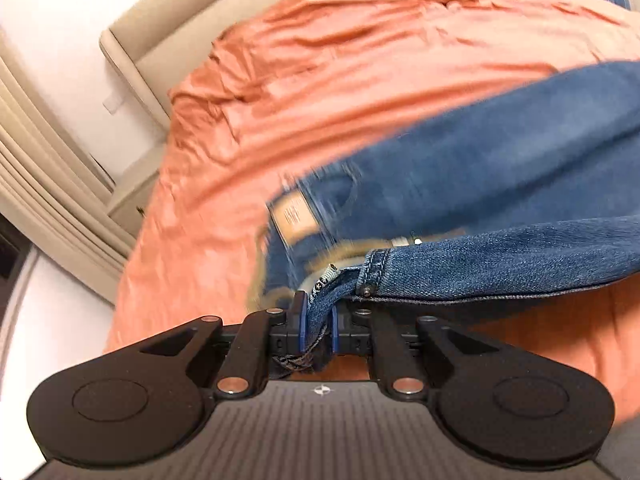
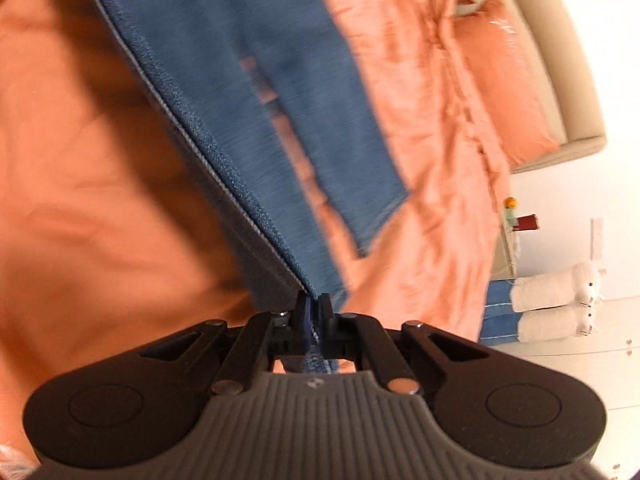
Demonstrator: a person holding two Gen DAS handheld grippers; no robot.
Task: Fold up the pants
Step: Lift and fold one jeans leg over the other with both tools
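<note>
Blue denim pants (image 1: 500,168) lie across an orange bedspread (image 1: 340,60). My left gripper (image 1: 316,320) is shut on the waistband by the fly and zipper, lifting that corner above the bed. A tan leather patch (image 1: 294,216) shows on the back waistband. In the right wrist view the pants (image 2: 240,80) stretch away from my right gripper (image 2: 315,312), which is shut on a seamed edge of a leg and holds it taut above the bedspread (image 2: 80,160). The leg hem (image 2: 380,220) hangs free beyond.
A beige headboard (image 1: 168,12) and white wall stand behind the bed. An orange pillow (image 2: 508,80) lies by the headboard (image 2: 560,60). Rolled white towels (image 2: 556,304) and a nightstand with small items (image 2: 516,220) sit beyond the bed's edge.
</note>
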